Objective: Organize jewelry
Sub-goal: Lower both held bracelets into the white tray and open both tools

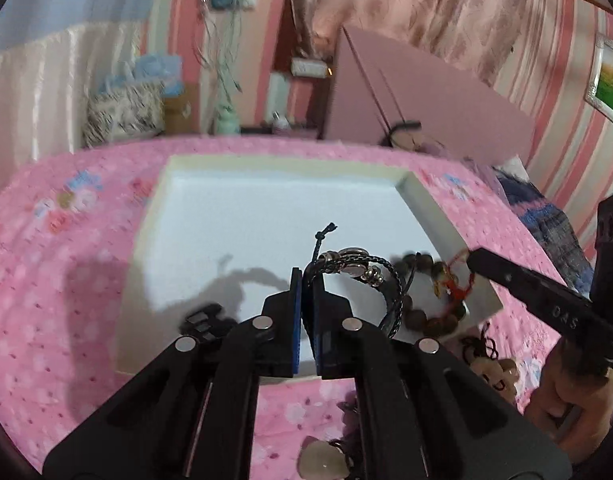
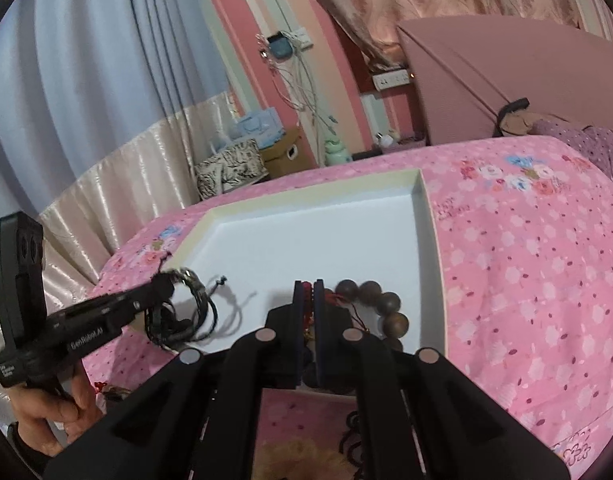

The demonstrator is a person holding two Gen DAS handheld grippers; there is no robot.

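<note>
Bed with a pink floral cover (image 2: pixel 526 264); a shallow white tray (image 1: pixel 430 216) lies on it.

Left tongs (image 1: pixel 307 276): pinched narrow on the black braided bracelet (image 1: pixel 354 268), which hangs to one side of the tips above the tray's near part. Its loose cord end (image 1: pixel 326 232) sticks up. Right wrist view confirms it: the bracelet (image 2: pixel 186 300) dangles from the left tongs (image 2: pixel 162 280) over the tray's near-left edge (image 2: pixel 194 236).

Right tongs (image 2: pixel 307 292): closed tight on the red cord (image 2: pixel 306 292) of the wooden bead bracelet (image 2: pixel 386 304); the beads rest low at the tray's near-right side.

More jewelry lies on the cover by the near edge, partly hidden behind the tongs.

Risks, as I judge them:
- Grip on the braided bracelet is on a thin strand, off-centre; a quick swing could slip it out onto the cover, not the tray.
- The two bracelets sit close together; the loose cords could snag on the beads or red string and tangle on release.
- A drop near the rim could leave a piece straddling the edge.
- The soft bed could tilt the tray under pressure.
</note>
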